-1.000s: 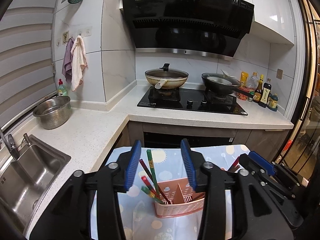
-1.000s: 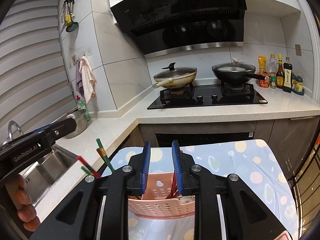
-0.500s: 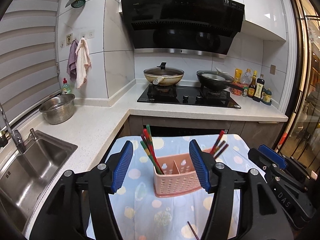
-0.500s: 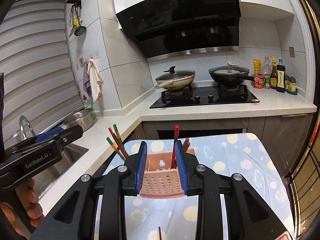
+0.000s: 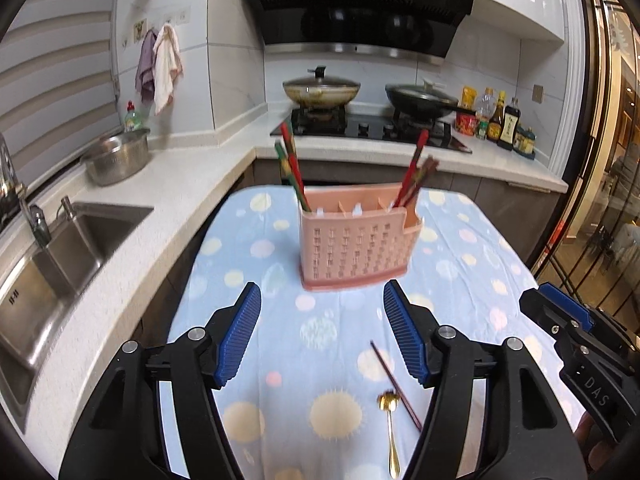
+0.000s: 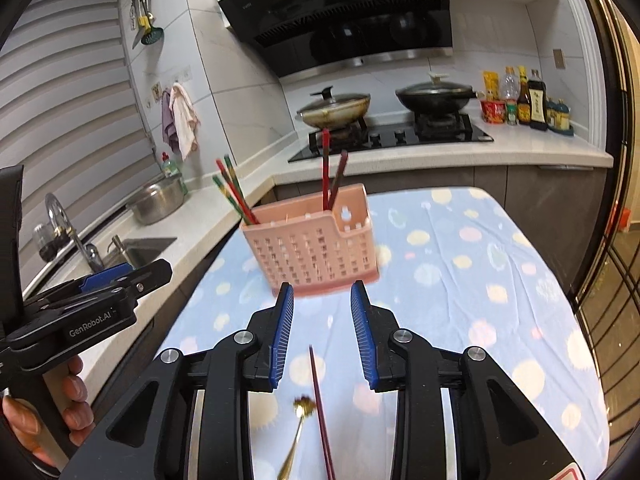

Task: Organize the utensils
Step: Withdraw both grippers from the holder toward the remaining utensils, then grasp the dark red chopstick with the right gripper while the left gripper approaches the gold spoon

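Observation:
A pink perforated utensil holder [image 5: 356, 240] stands on the dotted blue cloth; it also shows in the right wrist view [image 6: 312, 248]. Several chopsticks [image 5: 290, 164] lean out of its left end and several more [image 5: 416, 172] out of its right end. A dark chopstick [image 5: 394, 384] and a gold spoon [image 5: 390, 428] lie on the cloth close to me; they also show in the right wrist view, the chopstick [image 6: 320, 408] beside the spoon [image 6: 298, 432]. My left gripper [image 5: 322, 312] is open and empty, short of the holder. My right gripper [image 6: 322, 312] is open and empty above the loose chopstick.
The cloth-covered table [image 5: 248, 280] sits in front of an L-shaped counter with a sink [image 5: 52, 256] and a steel bowl [image 5: 118, 156] on the left. A stove with two pans [image 5: 320, 92] and sauce bottles [image 5: 504, 120] are at the back. A glass door is on the right.
Both grippers have pulled back and away from the holder, which now stands free further off. The right gripper has opened wider. The loose chopstick and spoon have come into view.

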The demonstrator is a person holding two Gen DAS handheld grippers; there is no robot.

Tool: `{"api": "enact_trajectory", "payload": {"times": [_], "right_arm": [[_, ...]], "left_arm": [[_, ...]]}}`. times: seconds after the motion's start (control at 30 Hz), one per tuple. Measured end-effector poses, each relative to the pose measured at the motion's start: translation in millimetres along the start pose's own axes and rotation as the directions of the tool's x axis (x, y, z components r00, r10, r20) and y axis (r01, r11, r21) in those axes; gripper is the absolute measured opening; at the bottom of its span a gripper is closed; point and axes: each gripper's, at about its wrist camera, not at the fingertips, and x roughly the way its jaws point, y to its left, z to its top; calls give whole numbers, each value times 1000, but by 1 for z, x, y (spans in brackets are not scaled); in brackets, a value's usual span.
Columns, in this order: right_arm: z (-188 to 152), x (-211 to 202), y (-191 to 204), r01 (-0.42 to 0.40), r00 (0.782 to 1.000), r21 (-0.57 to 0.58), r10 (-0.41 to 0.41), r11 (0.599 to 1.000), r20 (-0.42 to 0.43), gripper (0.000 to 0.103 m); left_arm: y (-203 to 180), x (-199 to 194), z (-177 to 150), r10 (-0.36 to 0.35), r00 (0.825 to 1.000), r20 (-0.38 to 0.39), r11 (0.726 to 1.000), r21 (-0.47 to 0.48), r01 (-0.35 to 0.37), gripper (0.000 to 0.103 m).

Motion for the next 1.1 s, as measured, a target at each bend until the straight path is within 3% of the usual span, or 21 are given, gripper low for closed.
{"api": "enact_trajectory", "payload": {"times": [0.27,0.53,1.1], "right_arm": [[-68,-7,-3,11,993,-3,-11,1000,-114,29],[-116,-11,-11,18,978,11,-15,1000,-206,29],[-167,0,-17,30,949,-6,-30,1000,-315,29]], "left_arm": [[-3,10,-68,24,992,-125,1000,8,-23,60],[-6,11,-112,30,979,-203,1000,6,-29,61],[-9,18,-167,37,950,-310,999,16,-34,64]]}}
